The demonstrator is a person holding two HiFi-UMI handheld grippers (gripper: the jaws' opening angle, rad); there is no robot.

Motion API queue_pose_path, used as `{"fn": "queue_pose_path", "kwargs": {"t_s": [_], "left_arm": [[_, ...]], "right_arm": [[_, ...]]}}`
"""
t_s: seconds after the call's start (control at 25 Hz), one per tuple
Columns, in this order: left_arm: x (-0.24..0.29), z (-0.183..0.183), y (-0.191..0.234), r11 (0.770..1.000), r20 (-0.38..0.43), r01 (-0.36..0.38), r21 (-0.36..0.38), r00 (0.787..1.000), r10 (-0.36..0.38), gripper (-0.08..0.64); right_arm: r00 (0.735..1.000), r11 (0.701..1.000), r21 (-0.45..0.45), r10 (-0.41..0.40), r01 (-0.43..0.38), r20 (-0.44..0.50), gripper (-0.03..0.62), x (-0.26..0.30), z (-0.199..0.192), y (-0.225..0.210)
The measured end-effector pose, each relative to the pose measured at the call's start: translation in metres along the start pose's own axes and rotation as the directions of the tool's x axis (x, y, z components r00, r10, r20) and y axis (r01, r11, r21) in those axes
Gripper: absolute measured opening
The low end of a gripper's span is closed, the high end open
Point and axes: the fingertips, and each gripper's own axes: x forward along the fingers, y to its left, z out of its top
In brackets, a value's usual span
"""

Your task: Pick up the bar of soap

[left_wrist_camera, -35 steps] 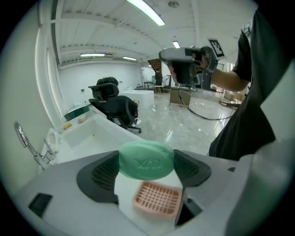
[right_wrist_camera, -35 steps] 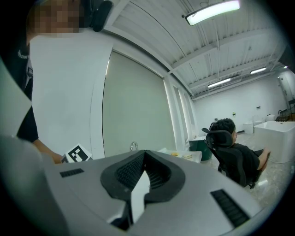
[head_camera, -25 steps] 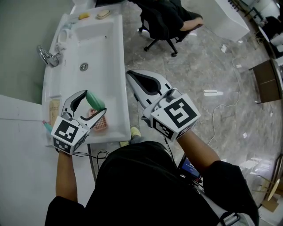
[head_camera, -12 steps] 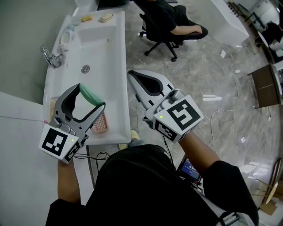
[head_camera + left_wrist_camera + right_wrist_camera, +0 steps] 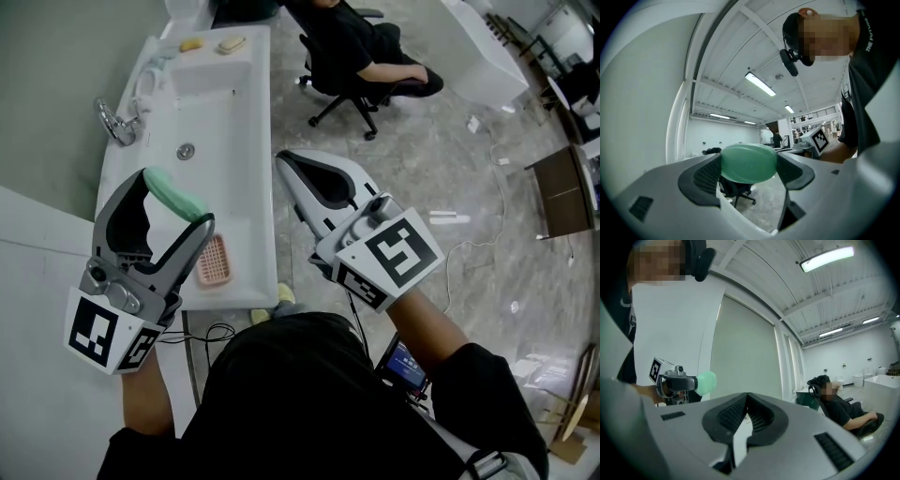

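A green oval bar of soap (image 5: 173, 195) is clamped between the tips of my left gripper (image 5: 176, 199), raised well above the white sink counter (image 5: 246, 141). In the left gripper view the soap (image 5: 748, 162) fills the gap between the two dark pads. From the right gripper view the soap (image 5: 707, 382) shows at the left, held out sideways. My right gripper (image 5: 284, 165) hangs beside the counter's right edge over the floor, its jaws pressed together with nothing in them (image 5: 747, 412).
A pink ridged soap dish (image 5: 213, 262) lies on the counter near its front edge. The basin has a drain (image 5: 186, 151) and a chrome tap (image 5: 116, 123). Two small soaps (image 5: 232, 43) sit at the far end. A seated person (image 5: 370, 52) on an office chair is beyond.
My left gripper has lifted up and back toward me with the green soap, away from the pink dish. The right gripper has barely shifted.
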Motion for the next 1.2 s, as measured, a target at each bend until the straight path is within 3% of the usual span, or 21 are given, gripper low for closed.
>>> {"fn": "queue_pose_path", "kwargs": {"t_s": [0.16, 0.36, 0.8, 1.2], "left_arm": [[-0.011, 0.026, 0.000, 1.000, 0.085, -0.026, -0.006, 0.996, 0.026, 0.380], [-0.024, 0.045, -0.011, 0.999, 0.164, 0.012, -0.052, 0.986, -0.004, 0.380], [-0.058, 0.060, -0.018, 0.999, 0.221, 0.016, -0.040, 0.975, -0.006, 0.380], [-0.092, 0.056, -0.024, 0.998, 0.223, 0.003, -0.060, 0.975, 0.010, 0.380]], "right_arm": [[1.000, 1.000, -0.001, -0.005, 0.005, 0.012, 0.006, -0.004, 0.004, 0.002], [1.000, 1.000, 0.004, -0.011, 0.011, 0.020, 0.006, -0.015, 0.006, 0.010], [1.000, 1.000, -0.001, -0.010, 0.010, 0.012, 0.006, -0.019, 0.013, 0.037], [1.000, 1.000, 0.014, 0.012, -0.012, 0.003, 0.006, -0.026, 0.005, 0.072]]}}
